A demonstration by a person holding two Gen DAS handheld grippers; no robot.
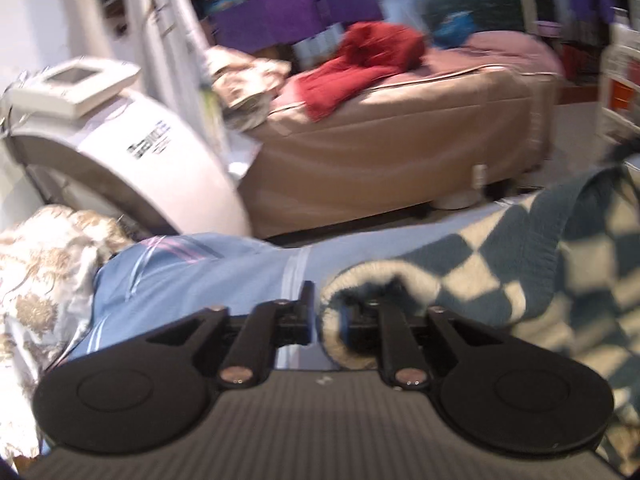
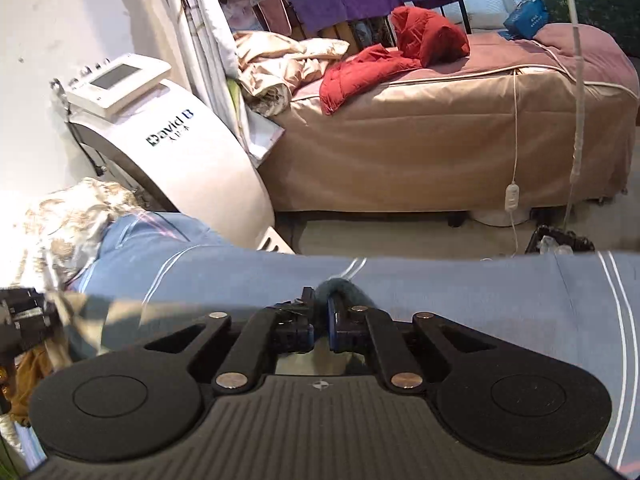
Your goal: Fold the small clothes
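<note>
A blue-and-cream checkered knit garment (image 1: 500,264) hangs from my left gripper (image 1: 344,316), whose jaws are shut on its cream fuzzy edge; it drapes off to the right above the blue bedsheet (image 1: 224,276). In the right wrist view my right gripper (image 2: 320,320) is shut on a blue-grey knit edge (image 2: 340,286) of the garment, just above the blue sheet (image 2: 460,300). The left gripper's body (image 2: 24,316) shows at the far left of the right wrist view, with blurred cloth trailing from it.
A floral cream quilt (image 2: 68,216) lies at the left of the sheet. A white machine with a screen (image 2: 192,148) stands behind it. A tan bed (image 2: 440,136) across the floor carries a red jacket (image 2: 400,52). A cord with a switch (image 2: 512,196) hangs beside it.
</note>
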